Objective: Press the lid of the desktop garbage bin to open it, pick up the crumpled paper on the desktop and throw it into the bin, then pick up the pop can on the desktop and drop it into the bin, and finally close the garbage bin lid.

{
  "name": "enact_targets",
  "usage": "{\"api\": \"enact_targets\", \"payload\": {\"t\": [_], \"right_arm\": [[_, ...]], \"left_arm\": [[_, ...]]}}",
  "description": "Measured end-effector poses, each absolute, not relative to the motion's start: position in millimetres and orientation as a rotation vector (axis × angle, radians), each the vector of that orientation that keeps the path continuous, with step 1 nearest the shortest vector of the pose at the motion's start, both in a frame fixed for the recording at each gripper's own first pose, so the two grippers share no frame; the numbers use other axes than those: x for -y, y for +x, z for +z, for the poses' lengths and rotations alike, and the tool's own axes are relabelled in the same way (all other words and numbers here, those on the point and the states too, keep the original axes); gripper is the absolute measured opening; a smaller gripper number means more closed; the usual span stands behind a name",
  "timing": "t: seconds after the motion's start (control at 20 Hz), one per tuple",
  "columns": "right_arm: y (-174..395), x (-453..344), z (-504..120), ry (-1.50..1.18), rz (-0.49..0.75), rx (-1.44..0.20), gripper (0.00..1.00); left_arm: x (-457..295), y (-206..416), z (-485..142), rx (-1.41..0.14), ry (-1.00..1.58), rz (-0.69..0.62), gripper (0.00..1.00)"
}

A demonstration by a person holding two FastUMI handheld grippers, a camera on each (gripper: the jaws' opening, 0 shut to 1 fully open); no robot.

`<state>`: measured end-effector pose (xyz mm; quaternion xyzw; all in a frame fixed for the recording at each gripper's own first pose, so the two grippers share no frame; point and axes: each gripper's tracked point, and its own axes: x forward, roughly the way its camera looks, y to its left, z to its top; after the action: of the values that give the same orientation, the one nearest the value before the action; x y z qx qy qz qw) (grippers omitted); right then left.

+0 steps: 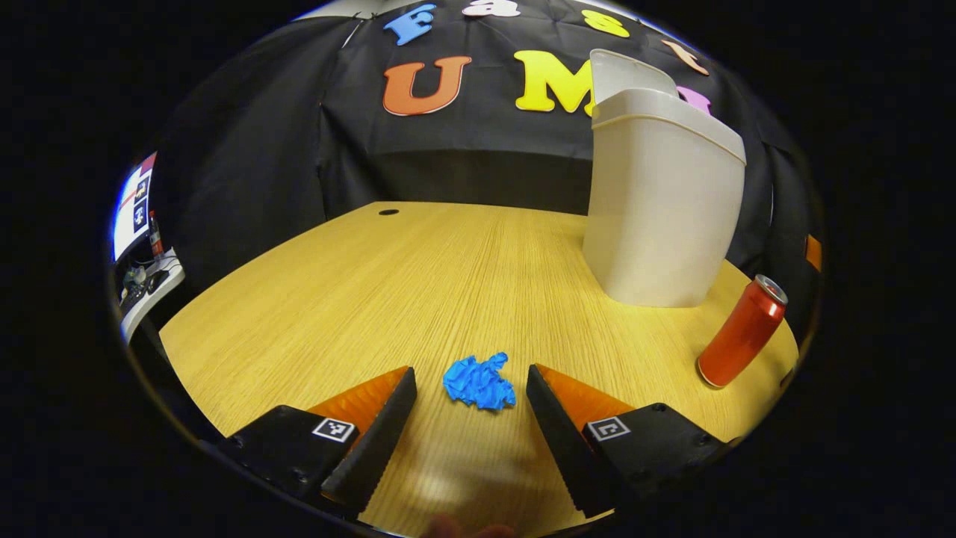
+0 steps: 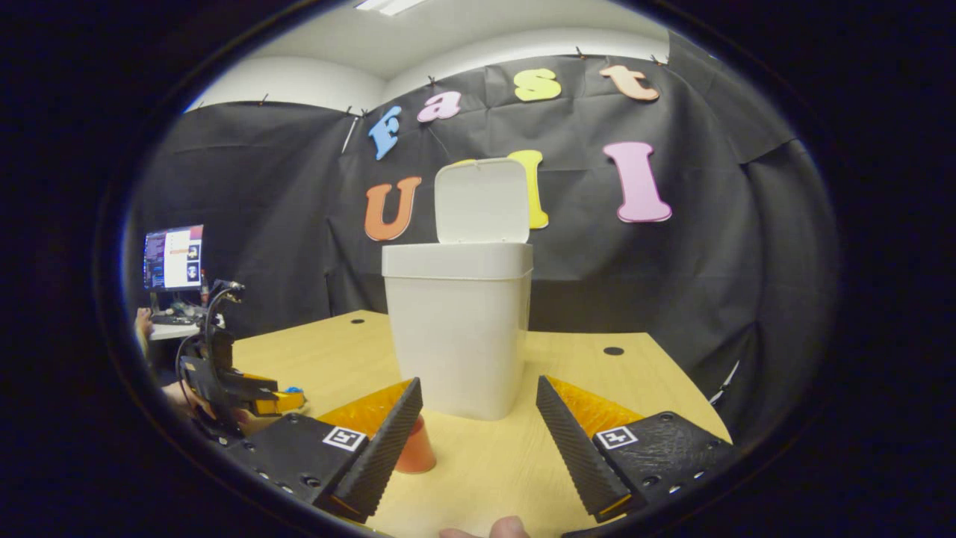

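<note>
Paper (image 1: 479,382) between spread fingers of left tool (image 1: 470,390), untouched; right tool (image 2: 478,403) apart, facing open bin (image 2: 457,329).

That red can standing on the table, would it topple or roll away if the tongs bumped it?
Probably yes. The red can stands upright, tall and narrow, so a sideways nudge would likely tip it. Its round body would then likely roll on the smooth wooden table. Full or empty, I cannot tell.
</note>
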<state>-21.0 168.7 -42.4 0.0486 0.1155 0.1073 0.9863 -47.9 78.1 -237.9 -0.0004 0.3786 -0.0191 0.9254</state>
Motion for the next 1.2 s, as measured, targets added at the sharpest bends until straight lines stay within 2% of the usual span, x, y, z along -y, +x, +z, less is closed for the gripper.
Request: {"api": "enact_targets", "payload": {"t": [0.15,0.2,0.35,0.4,0.55,0.65,0.7,0.85,1.2], "right_arm": [[-18.3,-171.3,-52.9,0.113,0.220,-0.259,0.95],[-17.9,-173.6,-56.4,0.119,0.224,-0.268,0.95],[-17.7,-180.6,-62.2,0.148,0.241,-0.291,0.93],[-18.5,-183.1,-64.0,0.151,0.247,-0.294,0.96],[-20.7,-182.8,-67.1,0.138,0.249,-0.292,0.96],[-22.1,-180.2,-65.6,0.139,0.248,-0.288,0.96],[-22.9,-178.0,-65.3,0.139,0.245,-0.285,0.95],[-25.9,-178.2,-64.7,0.144,0.249,-0.282,0.95],[-38.0,-213.4,-51.8,0.119,0.291,-0.239,0.95]], "left_arm": [[-83.8,-47.0,-236.1,-0.793,0.012,-0.051,0.90],[-84.7,-48.4,-238.3,-0.804,0.010,-0.058,0.84],[-87.9,-47.1,-239.7,-0.842,0.036,-0.055,0.76],[-87.4,-46.6,-242.3,-0.855,0.036,-0.043,0.67],[-91.4,-44.0,-244.3,-0.863,0.020,-0.024,0.48],[-91.5,-42.2,-242.2,-0.857,-0.005,-0.017,0.29],[-90.3,-41.3,-242.2,-0.853,-0.004,-0.023,0.24],[-82.5,-38.9,-231.3,-0.813,-0.008,-0.048,0.20],[-64.9,-20.0,-162.6,-0.586,0.008,-0.042,0.19]]}}
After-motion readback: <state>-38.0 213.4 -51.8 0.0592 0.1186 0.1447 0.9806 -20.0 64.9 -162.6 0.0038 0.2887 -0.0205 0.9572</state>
